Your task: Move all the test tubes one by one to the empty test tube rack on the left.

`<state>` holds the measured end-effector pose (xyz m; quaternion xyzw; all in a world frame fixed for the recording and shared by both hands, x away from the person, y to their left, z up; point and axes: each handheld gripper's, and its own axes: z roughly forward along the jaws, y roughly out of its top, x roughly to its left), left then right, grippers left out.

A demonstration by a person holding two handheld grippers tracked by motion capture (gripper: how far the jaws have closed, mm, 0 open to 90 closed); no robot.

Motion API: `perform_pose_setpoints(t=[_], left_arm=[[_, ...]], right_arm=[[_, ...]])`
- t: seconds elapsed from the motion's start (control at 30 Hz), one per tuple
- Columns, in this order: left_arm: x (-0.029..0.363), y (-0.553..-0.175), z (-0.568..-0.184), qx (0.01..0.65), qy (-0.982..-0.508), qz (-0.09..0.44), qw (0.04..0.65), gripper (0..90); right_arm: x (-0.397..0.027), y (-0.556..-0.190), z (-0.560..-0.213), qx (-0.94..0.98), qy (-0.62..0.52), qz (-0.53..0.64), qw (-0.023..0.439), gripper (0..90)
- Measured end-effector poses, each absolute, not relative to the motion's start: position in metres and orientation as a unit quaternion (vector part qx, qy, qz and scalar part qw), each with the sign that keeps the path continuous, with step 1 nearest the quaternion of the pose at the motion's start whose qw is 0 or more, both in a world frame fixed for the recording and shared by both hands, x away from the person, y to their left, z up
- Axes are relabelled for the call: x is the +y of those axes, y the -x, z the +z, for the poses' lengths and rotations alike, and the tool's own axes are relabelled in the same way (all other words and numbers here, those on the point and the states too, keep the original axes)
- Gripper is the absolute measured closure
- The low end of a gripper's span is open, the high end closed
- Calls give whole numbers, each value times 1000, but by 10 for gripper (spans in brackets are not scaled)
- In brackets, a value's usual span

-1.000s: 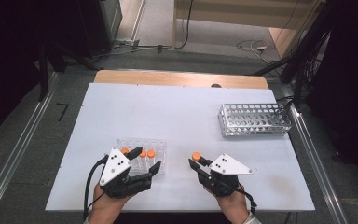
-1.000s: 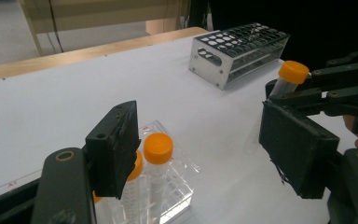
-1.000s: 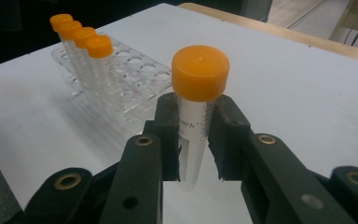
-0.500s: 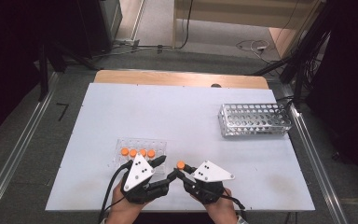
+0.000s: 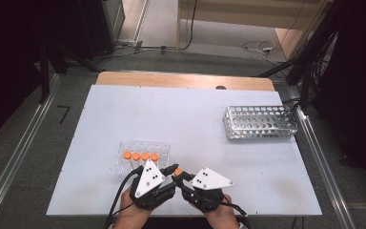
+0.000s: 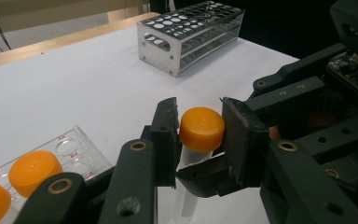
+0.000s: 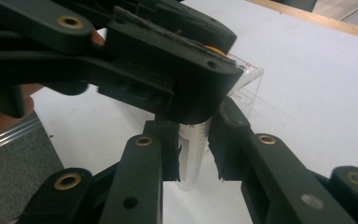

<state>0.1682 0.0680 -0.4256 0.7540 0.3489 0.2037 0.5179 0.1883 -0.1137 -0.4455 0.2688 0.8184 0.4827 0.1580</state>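
White matte tabletop [image 5: 181, 124] is seen beneath a clear cylindrical tube [image 7: 193, 149], its smooth orange cap [image 6: 201, 129] clamped by the left gripper [image 6: 200, 135], whose jaws have just been closing, its body clamped by the right gripper [image 7: 195, 154].

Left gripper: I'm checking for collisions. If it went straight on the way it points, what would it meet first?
Beyond the capped tube in its fingers, the right gripper stands right there; the metal rack is much farther off.
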Motion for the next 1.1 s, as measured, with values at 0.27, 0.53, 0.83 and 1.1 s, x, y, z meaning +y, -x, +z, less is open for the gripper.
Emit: perform_pose_setpoints(t=[0.27, 0.53, 0.83, 1.1], left_arm=[[68, -167, -426, 346, -754, 209, 517, 697], [76, -166, -420, 349, -752, 201, 522, 699], [100, -160, -406, 363, -743, 208, 522, 699], [140, -161, -396, 391, -731, 215, 516, 699]], right_arm=[[-113, -187, -445, 819, -268, 483, 157, 717], [-114, -187, -443, 819, -269, 485, 149, 394], [-127, -191, -442, 823, -273, 475, 149, 263], [-151, -199, -439, 811, -301, 475, 162, 256]])
